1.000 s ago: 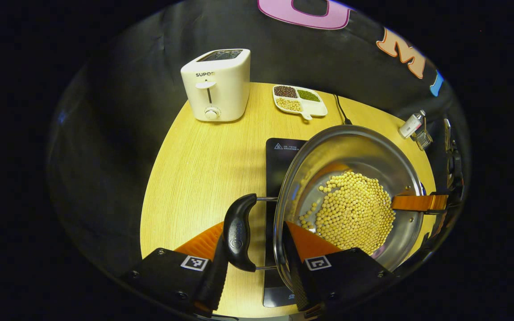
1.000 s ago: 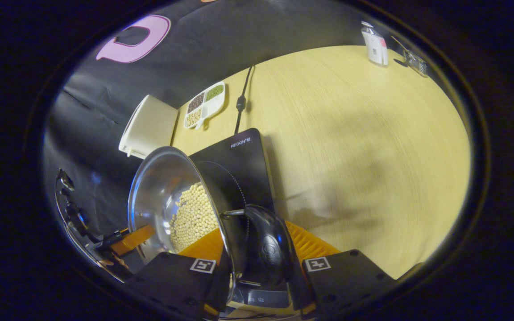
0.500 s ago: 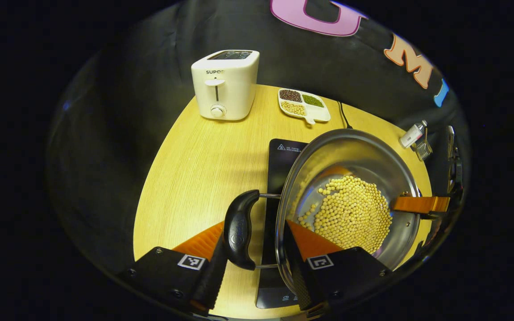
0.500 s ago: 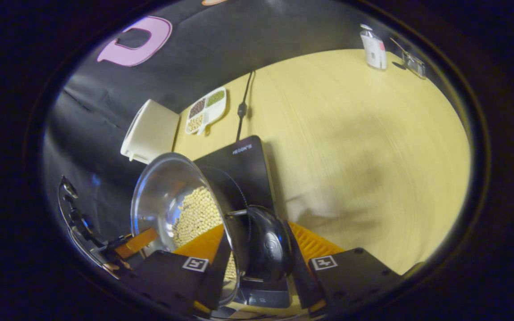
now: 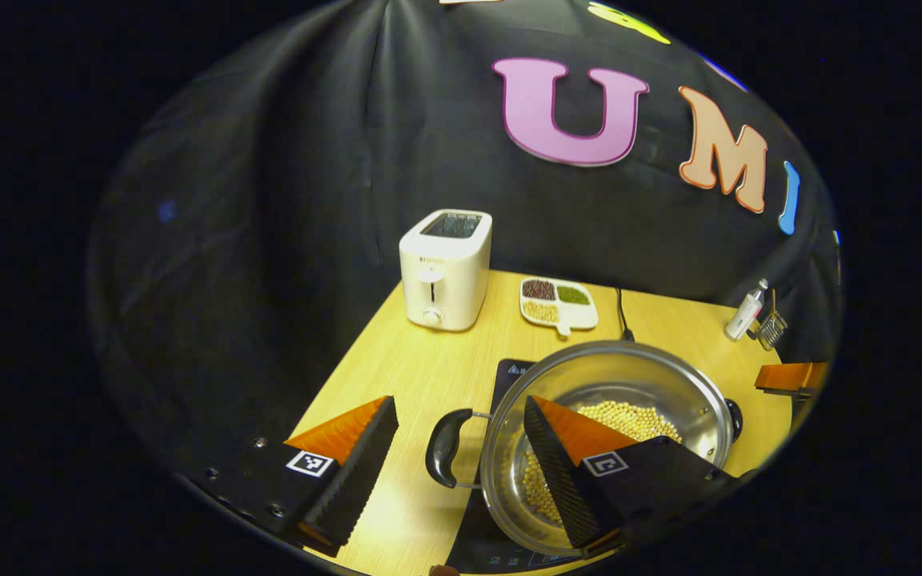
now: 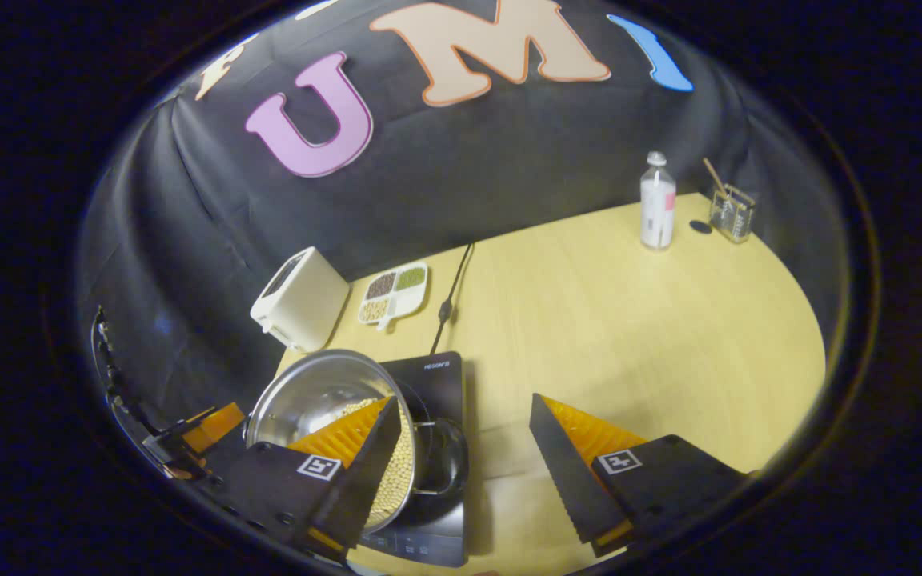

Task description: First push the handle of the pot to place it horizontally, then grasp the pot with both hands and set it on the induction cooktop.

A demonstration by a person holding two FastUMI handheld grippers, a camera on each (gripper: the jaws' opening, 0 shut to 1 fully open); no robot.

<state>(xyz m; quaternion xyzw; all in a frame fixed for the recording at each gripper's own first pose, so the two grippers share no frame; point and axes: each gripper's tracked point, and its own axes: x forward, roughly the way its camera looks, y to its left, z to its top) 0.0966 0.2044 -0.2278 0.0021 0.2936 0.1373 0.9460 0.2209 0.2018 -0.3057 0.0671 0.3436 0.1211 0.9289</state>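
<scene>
Table (image 6: 629, 320) of pale wood carries a black induction cooktop (image 6: 437, 376) near its front edge. Steel pot (image 5: 605, 376) holding yellow beans (image 5: 629, 416) sits on the cooktop. White toaster (image 5: 445, 268) and divided dish (image 5: 561, 302) stand by the back edge. Left gripper (image 5: 461, 436) and right gripper (image 6: 461, 436) hover with fingers apart, gripping nothing.

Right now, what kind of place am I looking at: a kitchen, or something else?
Probably a mock kitchen set up in a booth, not a real one: a wooden table stands against black cloth, carrying a toaster, an induction cooktop with a steel pot of beans on it, and a divided dish.
</scene>
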